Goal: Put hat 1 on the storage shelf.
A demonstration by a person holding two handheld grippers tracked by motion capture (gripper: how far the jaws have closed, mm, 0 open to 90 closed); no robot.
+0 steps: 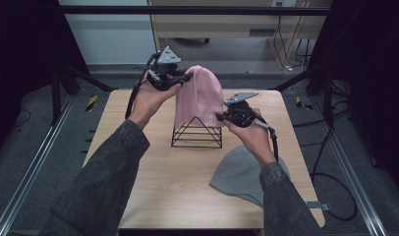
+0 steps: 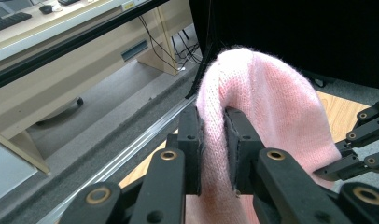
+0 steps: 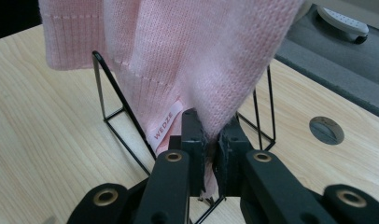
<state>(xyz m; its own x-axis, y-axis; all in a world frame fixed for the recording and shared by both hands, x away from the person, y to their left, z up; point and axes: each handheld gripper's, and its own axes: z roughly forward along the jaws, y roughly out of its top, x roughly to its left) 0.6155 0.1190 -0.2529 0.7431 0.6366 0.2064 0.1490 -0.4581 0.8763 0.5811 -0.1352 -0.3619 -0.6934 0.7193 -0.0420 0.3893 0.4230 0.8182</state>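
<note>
Pink knitted beanie point(image 1: 200, 96): draping over the black wire stand point(image 1: 196, 135) near the middle of the wooden table point(image 1: 153, 177), its crown rising above the stand's peak. A small label reading WEDZE is showing along the ribbed hem in the right gripper view.

Left gripper point(image 1: 180, 78): being held high at the beanie's upper left side; in the left gripper view its two jaws are pinching a fold of pink knit point(image 2: 215, 140) just below the crown, pads pressing into the fabric.

Right gripper point(image 1: 221, 117): being held lower, at the beanie's right hem; in the right gripper view its jaws are nearly together, clamping the lower edge of the knit point(image 3: 211, 116) just in front of the stand's wires point(image 3: 117, 100).

Grey beanie point(image 1: 239, 172): lying flat on the table's near right part, well apart from the stand, partly under the person's right forearm.

Dark sleeves point(image 1: 104, 182): entering from the near edge of the high view.

Round cable port point(image 3: 326, 129): sitting in the tabletop beyond the stand.
</note>
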